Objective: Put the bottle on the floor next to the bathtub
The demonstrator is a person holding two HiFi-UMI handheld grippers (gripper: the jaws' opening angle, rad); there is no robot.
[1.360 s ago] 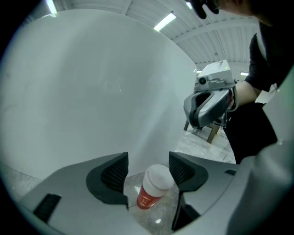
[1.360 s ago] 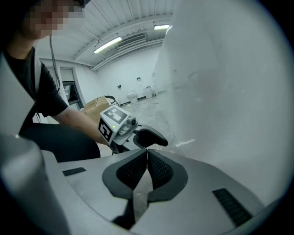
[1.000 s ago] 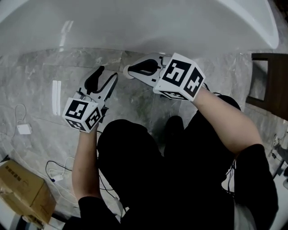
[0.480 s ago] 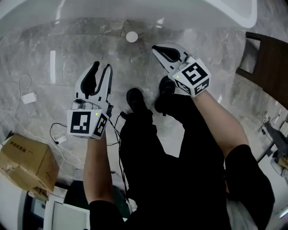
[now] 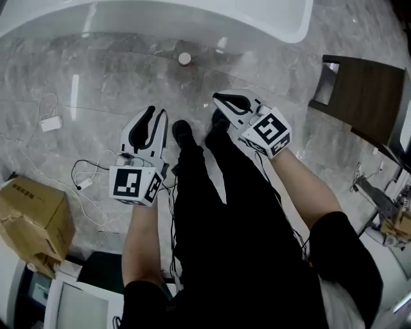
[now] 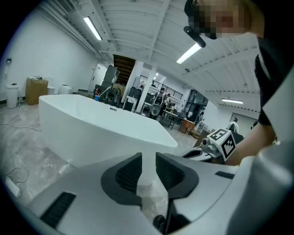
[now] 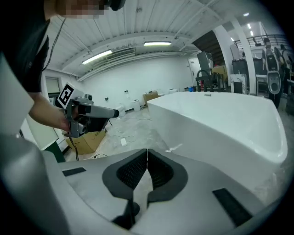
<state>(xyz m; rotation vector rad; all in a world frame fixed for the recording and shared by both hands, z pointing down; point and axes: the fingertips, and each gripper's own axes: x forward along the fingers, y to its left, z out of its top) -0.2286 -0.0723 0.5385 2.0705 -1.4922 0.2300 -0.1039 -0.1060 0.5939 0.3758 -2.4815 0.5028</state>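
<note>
change: both grippers drawn back from bottle (image 5: 185, 58) — seemingly upright on floor (image 5: 115, 77) just beside bathtub (image 5: 192, 19) | left gripper (image 5: 156, 115): jaws closing, empty | right gripper (image 5: 220, 98): jaws together, empty | task: likely done

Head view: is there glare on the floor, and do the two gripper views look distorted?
Head view: yes, bright streaks of reflected light lie on the glossy floor and on the bathtub wall; otherwise the picture is sharp. Left gripper view and right gripper view: strong wide-angle distortion, straight lines bend, and the corners are dark and rounded.
</note>
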